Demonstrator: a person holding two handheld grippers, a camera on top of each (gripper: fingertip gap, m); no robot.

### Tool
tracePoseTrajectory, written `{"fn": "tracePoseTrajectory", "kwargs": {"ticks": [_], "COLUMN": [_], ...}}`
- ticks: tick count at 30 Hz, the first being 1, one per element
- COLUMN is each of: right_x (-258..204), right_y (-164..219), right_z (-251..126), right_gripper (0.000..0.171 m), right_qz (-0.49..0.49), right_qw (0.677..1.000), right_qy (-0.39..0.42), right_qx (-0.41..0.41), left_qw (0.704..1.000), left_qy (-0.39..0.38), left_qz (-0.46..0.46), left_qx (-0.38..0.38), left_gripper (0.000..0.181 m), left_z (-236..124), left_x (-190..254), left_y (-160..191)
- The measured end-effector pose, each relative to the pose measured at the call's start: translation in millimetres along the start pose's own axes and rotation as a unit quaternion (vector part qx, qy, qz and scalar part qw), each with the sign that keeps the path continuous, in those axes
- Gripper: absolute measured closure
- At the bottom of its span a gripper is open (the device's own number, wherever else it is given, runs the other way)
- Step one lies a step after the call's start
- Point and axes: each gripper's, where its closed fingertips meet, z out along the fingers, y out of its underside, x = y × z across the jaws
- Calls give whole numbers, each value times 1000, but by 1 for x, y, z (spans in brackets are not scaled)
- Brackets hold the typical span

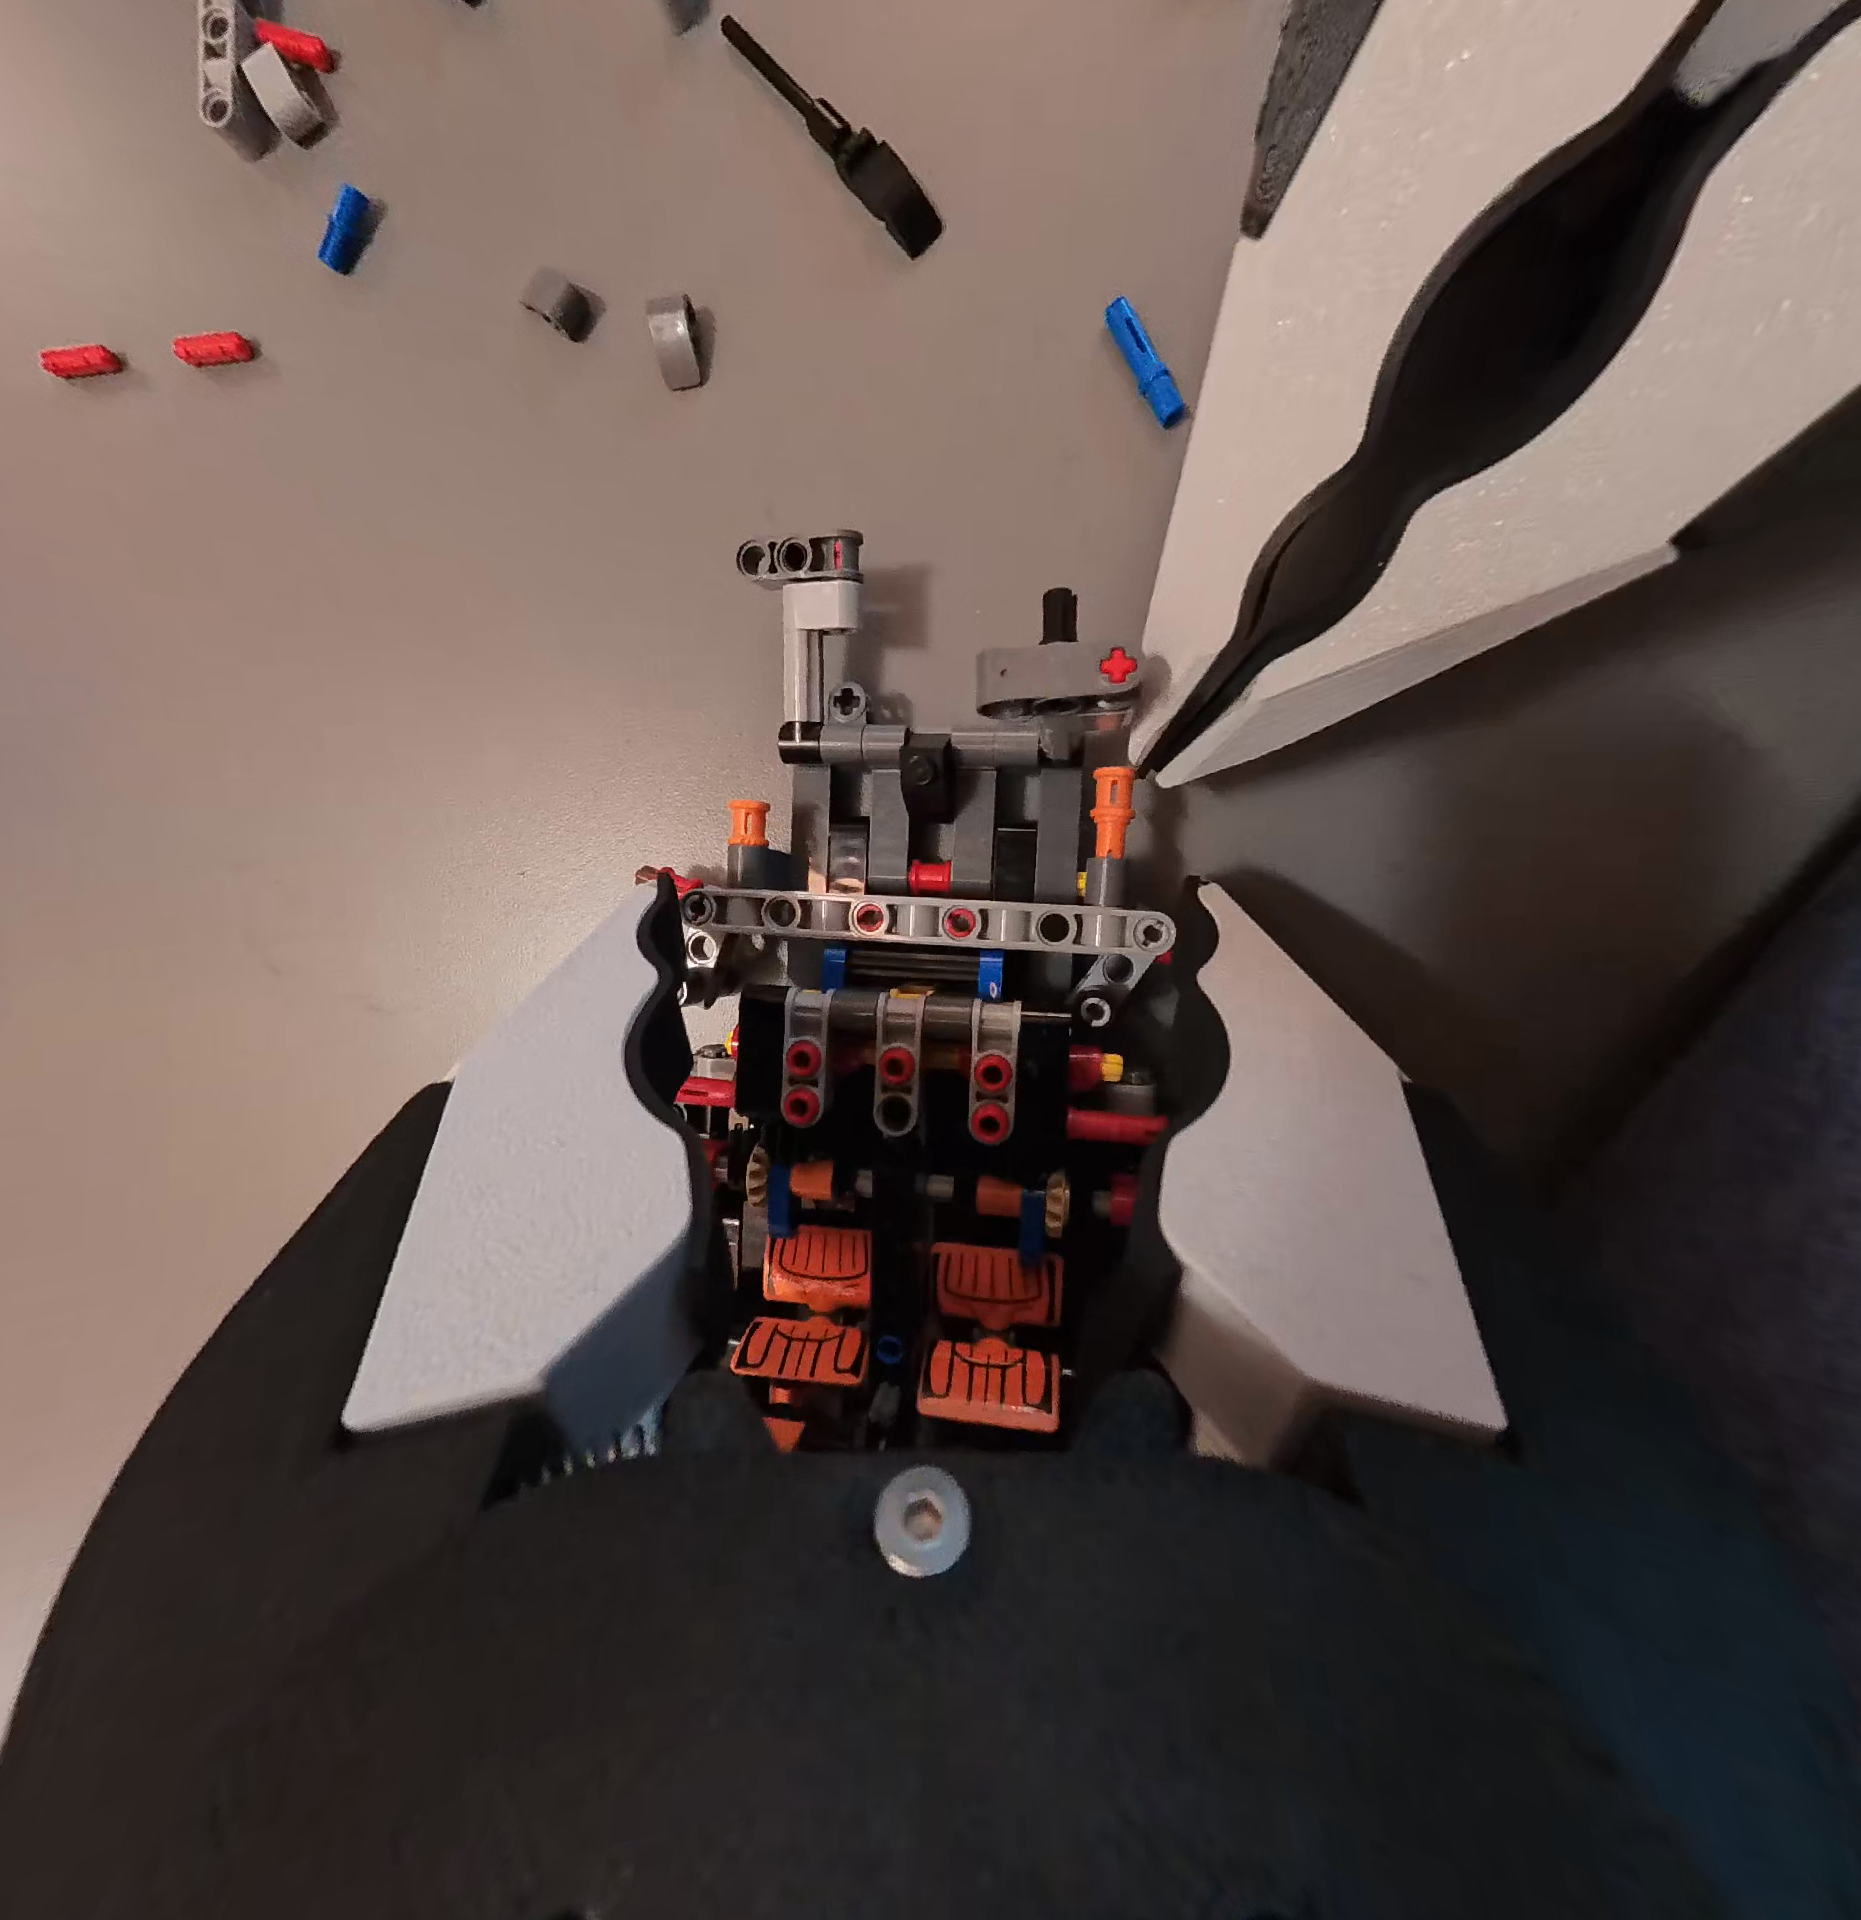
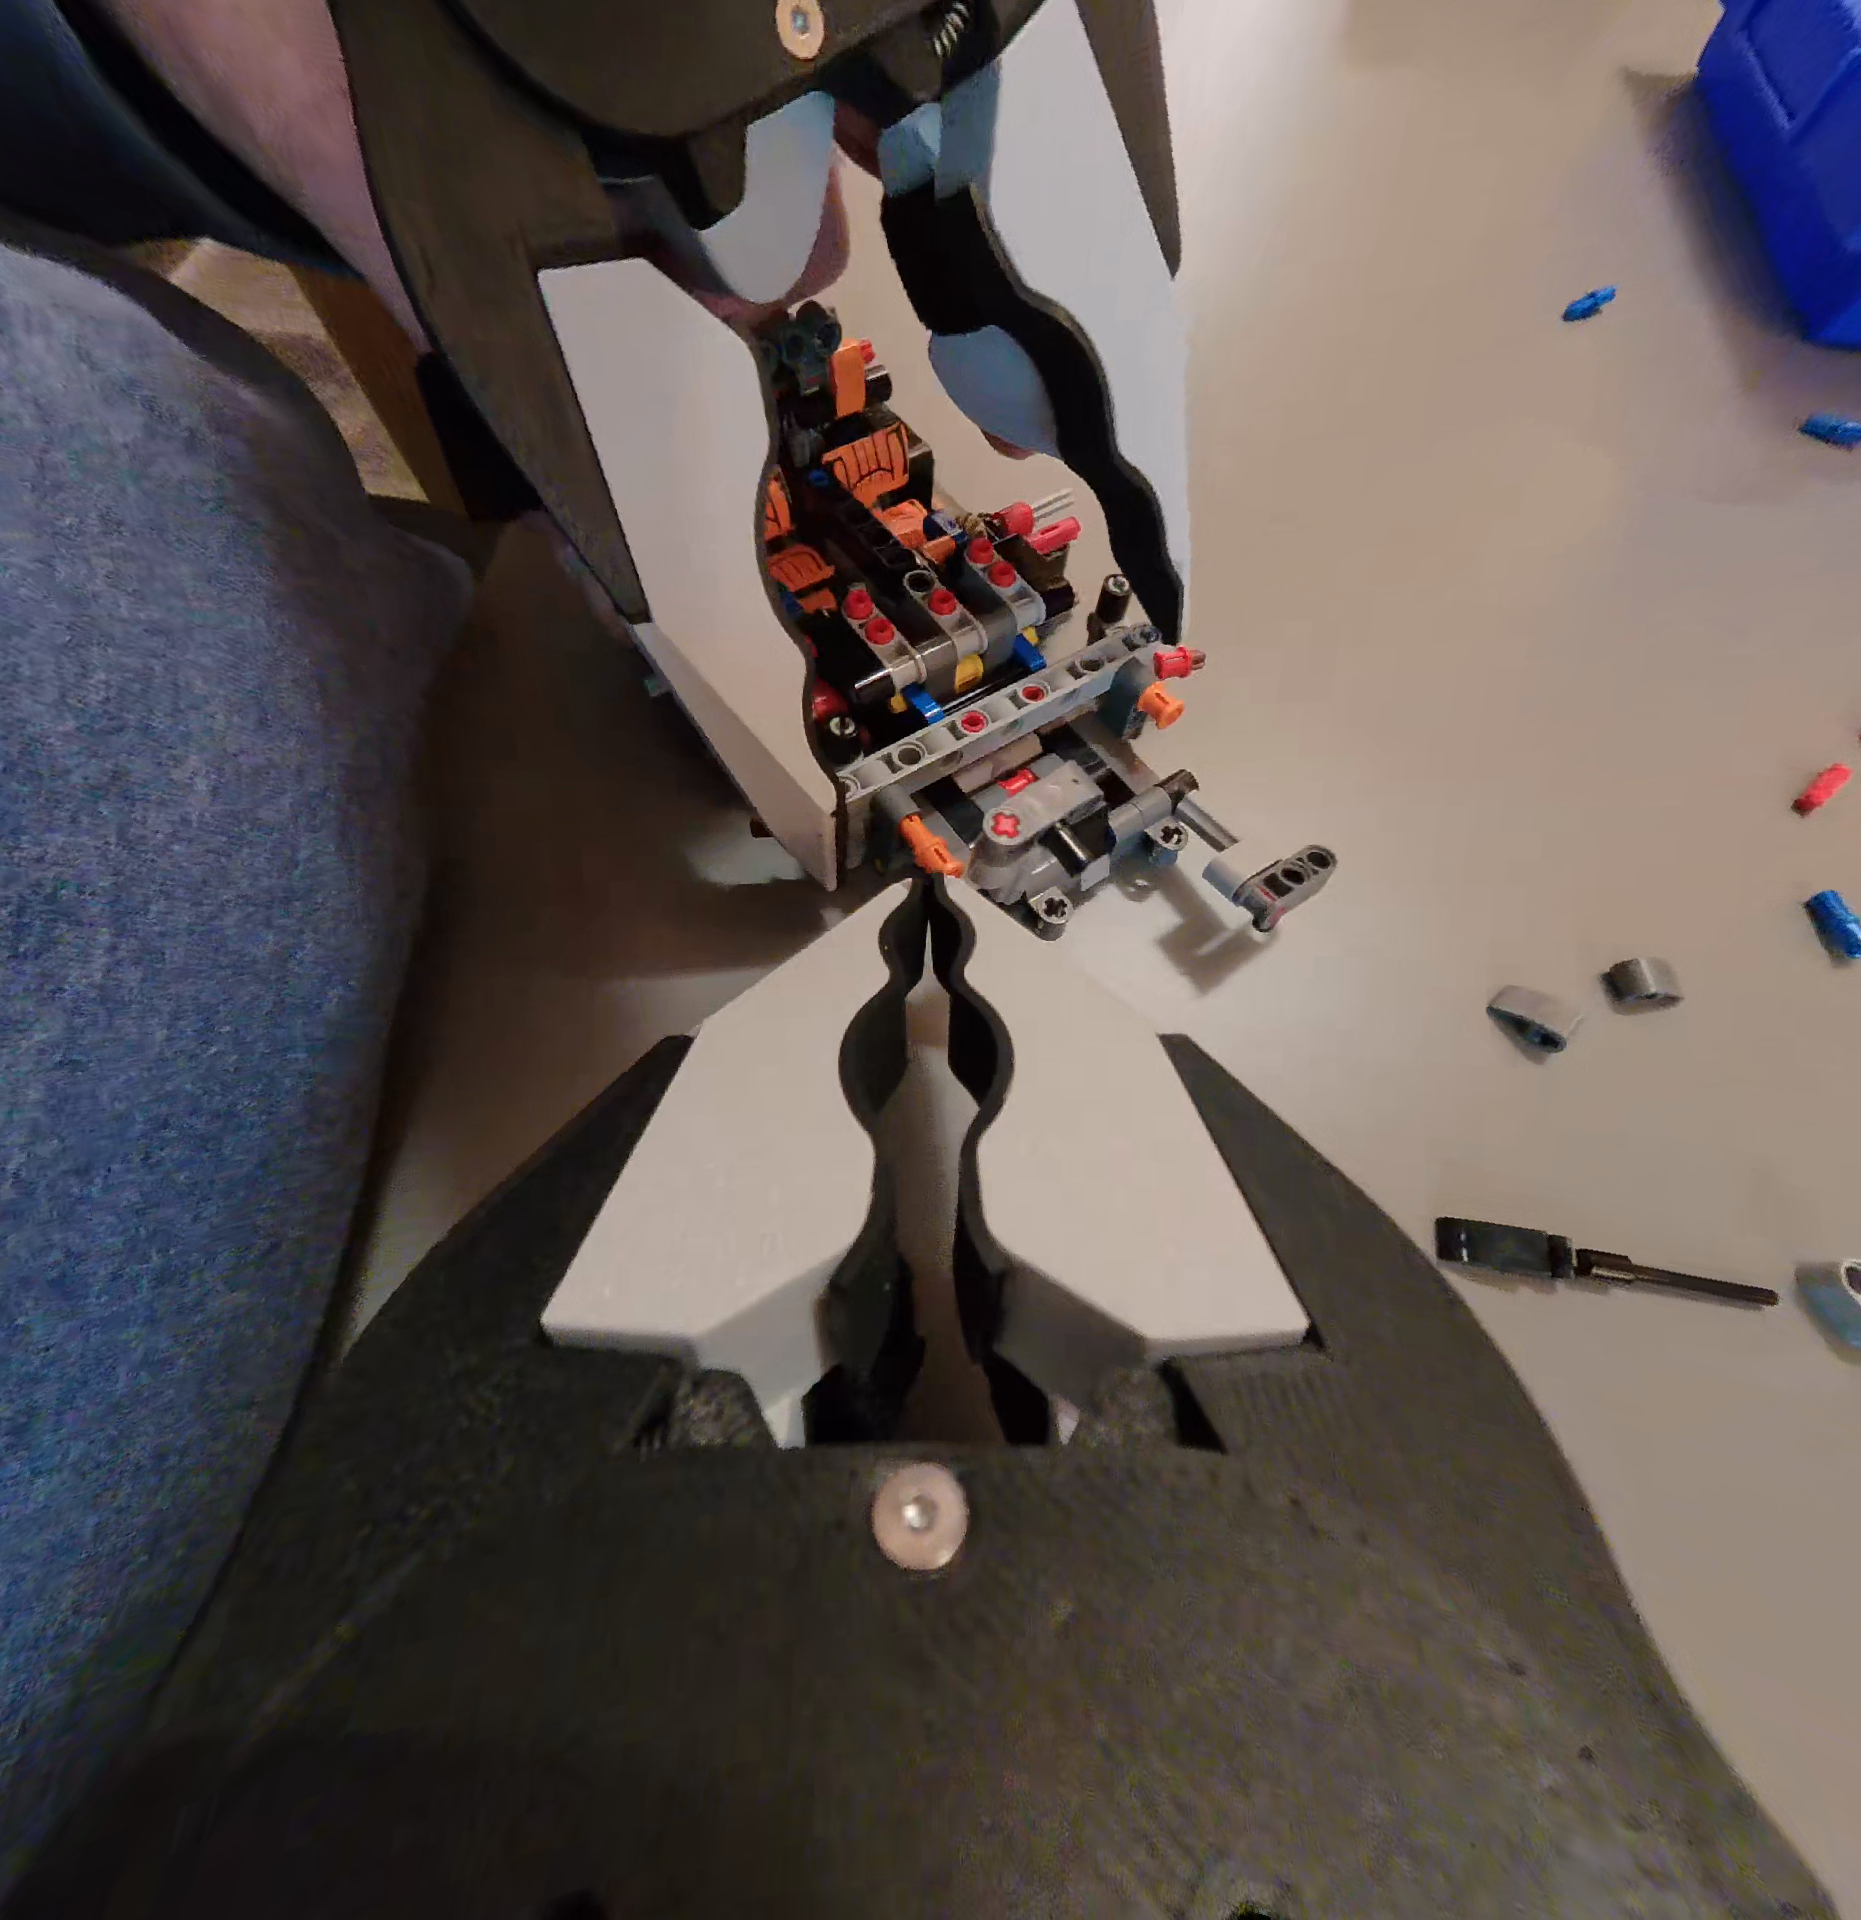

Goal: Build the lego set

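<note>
The left gripper [image 1: 926, 1039] has its jaws clamped around the lego model [image 1: 936, 1049], held above the surface [image 1: 386, 623]. The right gripper [image 2: 928, 899] has its jaws pressed together, empty, tips beside the model's orange pin [image 2: 928, 844]. No writing is readable.

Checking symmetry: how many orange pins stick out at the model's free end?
2. In the left wrist view, one orange pin is at the left of the model; the other orange pin is at its right, by the right gripper. More may be hidden inside.
</note>
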Motion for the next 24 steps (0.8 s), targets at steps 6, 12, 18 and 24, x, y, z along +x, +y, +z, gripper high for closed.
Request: {"fn": "tracePoseTrajectory", "kwargs": {"ticks": [6, 12, 18, 24], "right_x": [1, -2, -1, -3], "right_y": [-1, 0, 4, 3], "right_z": [0, 0, 2, 2], "right_gripper": [171, 171, 171, 171], "right_qz": [6, 20, 25, 29], "right_qw": [1000, 999, 1000, 1000], "right_qy": [-7, -26, 6, 6], "right_qx": [3, 0, -12, -10], "left_qw": [1000, 1000, 999, 999], "left_qy": [3, 11, 20, 24], "left_qz": [3, 13, 22, 28], "left_qx": [9, 15, 21, 19], "left_gripper": [90, 90, 90, 90], "left_z": [0, 0, 0, -2], "left_x": [0, 2, 4, 6], "left_y": [0, 0, 0, 1]}}
